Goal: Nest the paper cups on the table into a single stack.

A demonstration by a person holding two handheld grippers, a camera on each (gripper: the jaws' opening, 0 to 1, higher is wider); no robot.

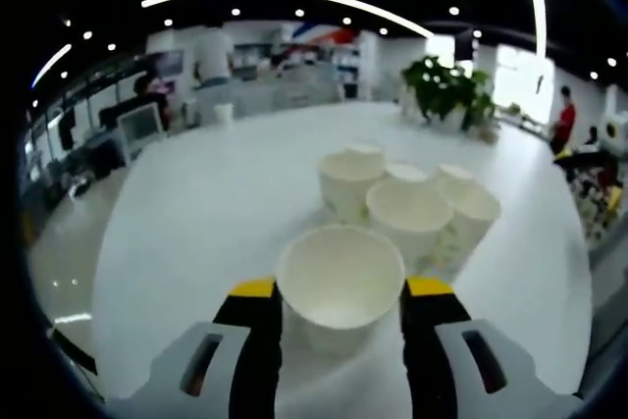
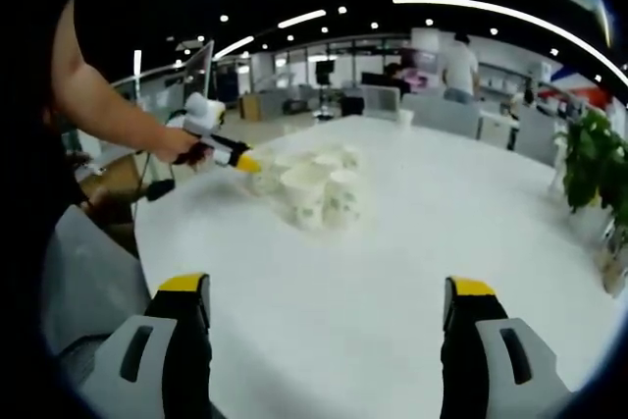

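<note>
A white paper cup (image 1: 340,277) stands upright between the yellow-tipped jaws of my left gripper (image 1: 341,288), which press its sides. Just beyond it, several more white paper cups (image 1: 407,215) cluster on the white table (image 1: 196,213), some with a faint green print. In the right gripper view the same cup cluster (image 2: 316,188) sits mid-table, with the left gripper (image 2: 235,157) reaching it from the left in a person's hand. My right gripper (image 2: 326,287) is open over bare table, well short of the cups.
A potted plant (image 1: 446,85) stands at the table's far edge and appears as a plant (image 2: 589,159) in the right gripper view. A lone cup (image 1: 224,113) sits at the far rim. The person's arm (image 2: 118,110) crosses the left side. People and desks fill the office behind.
</note>
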